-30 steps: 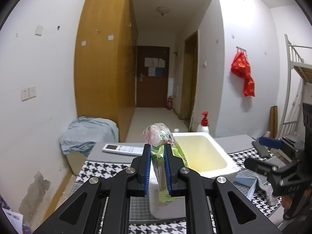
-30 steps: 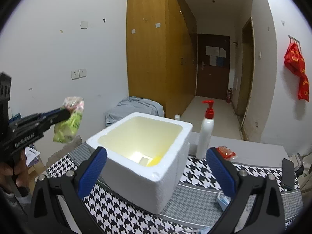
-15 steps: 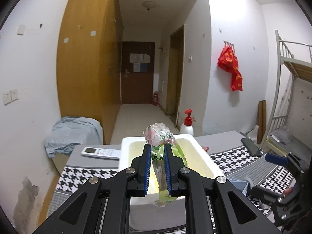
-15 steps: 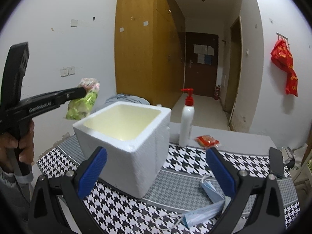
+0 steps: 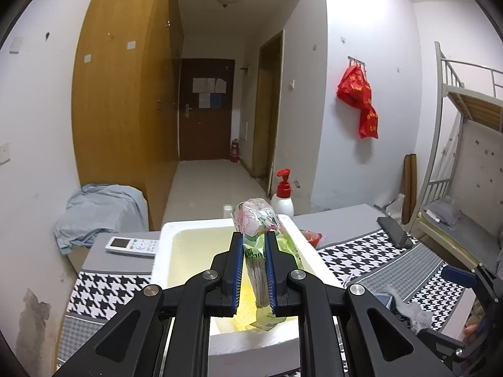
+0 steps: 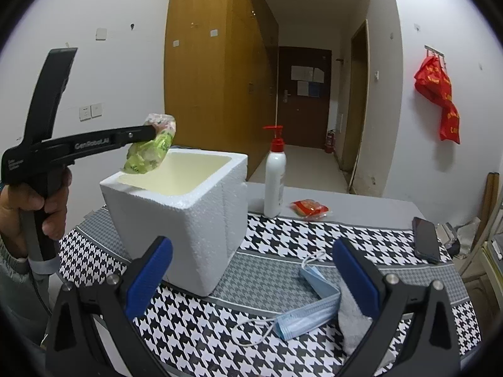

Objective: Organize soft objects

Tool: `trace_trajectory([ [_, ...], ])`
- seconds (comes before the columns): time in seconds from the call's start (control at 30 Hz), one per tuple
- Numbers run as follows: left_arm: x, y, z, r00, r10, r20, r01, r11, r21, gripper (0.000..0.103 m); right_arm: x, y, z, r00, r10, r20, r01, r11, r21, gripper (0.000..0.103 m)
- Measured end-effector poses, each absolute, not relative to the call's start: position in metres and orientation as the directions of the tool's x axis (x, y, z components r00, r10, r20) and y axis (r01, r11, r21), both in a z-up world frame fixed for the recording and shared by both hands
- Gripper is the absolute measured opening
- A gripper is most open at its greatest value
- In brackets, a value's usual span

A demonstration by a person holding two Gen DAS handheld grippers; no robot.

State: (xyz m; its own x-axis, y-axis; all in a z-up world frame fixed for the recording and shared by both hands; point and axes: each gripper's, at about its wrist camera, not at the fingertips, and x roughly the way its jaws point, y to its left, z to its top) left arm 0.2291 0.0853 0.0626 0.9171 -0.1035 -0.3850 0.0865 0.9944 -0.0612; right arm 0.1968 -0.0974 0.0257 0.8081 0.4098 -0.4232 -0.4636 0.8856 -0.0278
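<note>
Left gripper clamped on green-and-pink plastic packet, held over near rim of open white foam box. Right gripper spread wide, empty, above blue face mask and grey cloth on houndstooth table cover.

Place: dorm room
Signs: bunk bed at 3 o'clock; wardrobe at 10; entry door at 12

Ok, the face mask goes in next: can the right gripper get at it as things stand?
Probably yes: the right gripper is open, and the face mask lies uncovered on the cloth just ahead.
</note>
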Motion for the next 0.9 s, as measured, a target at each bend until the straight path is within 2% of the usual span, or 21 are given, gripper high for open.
trace_trajectory([
  [0.27, 0.236, 0.082, 0.061, 0.916, -0.101, -0.389, 0.086, 0.995, -0.058, 0.015, 0.191, -0.105, 0.024, 0.820, 0.383, -0.425, -0.432, 0.901, -0.023, 0.103],
  [0.33, 0.240, 0.080, 0.061, 0.912, -0.106, -0.395, 0.094, 0.994, -0.050, 0.018, 0.189, -0.107, 0.023, 0.822, 0.378, -0.427, -0.427, 0.904, -0.023, 0.103],
  [0.37, 0.241, 0.079, 0.060, 0.910, -0.108, -0.400, 0.095, 0.994, -0.051, 0.028, 0.188, -0.107, 0.024, 0.823, 0.374, -0.428, -0.424, 0.906, -0.024, 0.103],
  [0.4, 0.242, 0.080, 0.059, 0.909, -0.108, -0.402, 0.095, 0.994, -0.052, 0.045, 0.187, -0.108, 0.024, 0.824, 0.371, -0.427, -0.421, 0.906, -0.026, 0.103],
  [0.43, 0.242, 0.079, 0.058, 0.911, -0.104, -0.398, 0.091, 0.994, -0.052, 0.055, 0.185, -0.109, 0.024, 0.826, 0.369, -0.426, -0.419, 0.907, -0.027, 0.103],
  [0.5, 0.241, 0.080, 0.058, 0.918, -0.082, -0.387, 0.068, 0.996, -0.050, 0.080, 0.183, -0.110, 0.025, 0.829, 0.366, -0.424, -0.416, 0.909, -0.028, 0.103],
  [0.6, 0.238, 0.081, 0.058, 0.922, -0.076, -0.379, 0.059, 0.997, -0.056, 0.097, 0.183, -0.113, 0.024, 0.831, 0.363, -0.422, -0.410, 0.912, -0.023, 0.103],
  [0.9, 0.217, 0.081, 0.066, 0.937, -0.049, -0.346, 0.039, 0.999, -0.036, 0.100, 0.184, -0.113, 0.027, 0.830, 0.367, -0.419, -0.416, 0.909, -0.027, 0.103],
])
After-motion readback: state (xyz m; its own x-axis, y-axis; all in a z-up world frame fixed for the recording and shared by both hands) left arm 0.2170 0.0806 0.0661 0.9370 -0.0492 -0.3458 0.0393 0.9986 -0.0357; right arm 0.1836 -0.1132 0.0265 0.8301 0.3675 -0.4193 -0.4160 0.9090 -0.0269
